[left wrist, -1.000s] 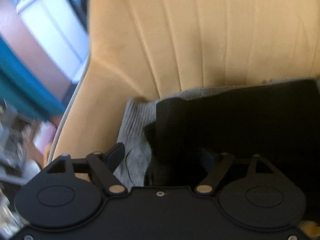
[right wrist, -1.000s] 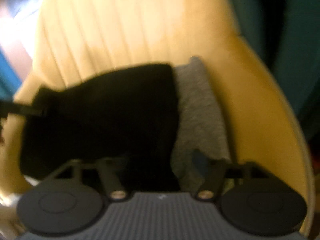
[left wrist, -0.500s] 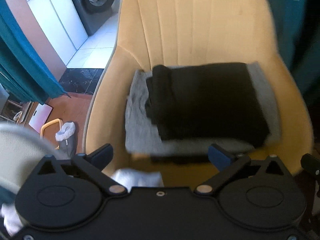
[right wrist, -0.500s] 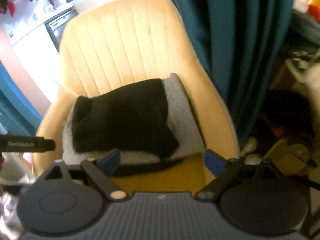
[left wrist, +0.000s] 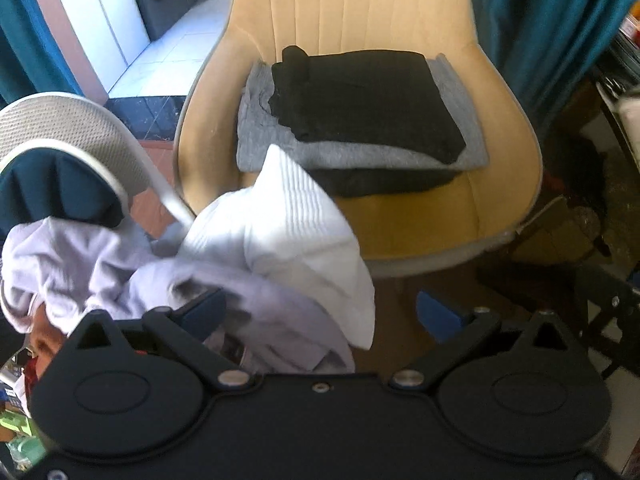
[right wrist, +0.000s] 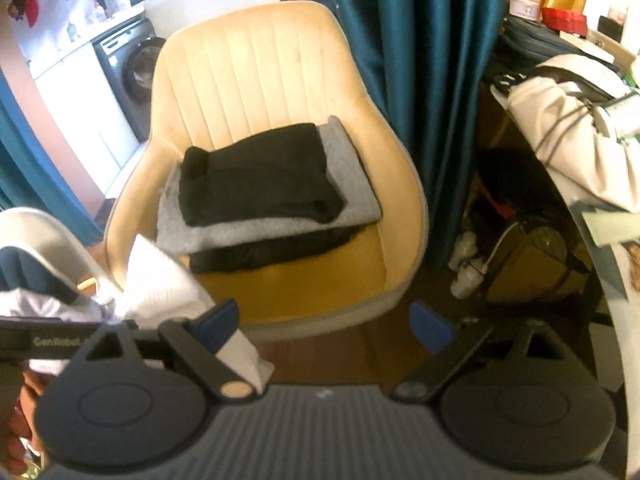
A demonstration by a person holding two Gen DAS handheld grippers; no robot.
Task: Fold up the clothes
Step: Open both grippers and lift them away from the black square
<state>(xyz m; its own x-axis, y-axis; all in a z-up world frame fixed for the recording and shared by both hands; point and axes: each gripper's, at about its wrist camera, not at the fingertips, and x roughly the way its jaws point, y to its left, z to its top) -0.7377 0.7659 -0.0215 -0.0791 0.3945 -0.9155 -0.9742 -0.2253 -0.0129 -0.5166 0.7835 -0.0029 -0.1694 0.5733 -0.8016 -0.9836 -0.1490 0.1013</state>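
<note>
Facing your folded stack (left wrist: 360, 120) on the yellow chair (left wrist: 420, 224), both jaws spread on nothing, left gripper (left wrist: 320, 312), right gripper (right wrist: 324, 320), white garment (left wrist: 288, 232) at ten o'clock overhanging the seat's front edge, bare cushion at six o'clock.

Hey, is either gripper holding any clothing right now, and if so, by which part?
Nothing is held: left gripper and right gripper are open; the crumpled white garment lies loose.

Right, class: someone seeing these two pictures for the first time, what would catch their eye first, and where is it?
First, the mustard-yellow chair in the middle, with a folded stack on its seat: a black garment on top of a grey one. Next, the crumpled white clothes at lower left, in front of the left gripper, whose fingers stand open. Teal curtains hang to the chair's right.
</note>
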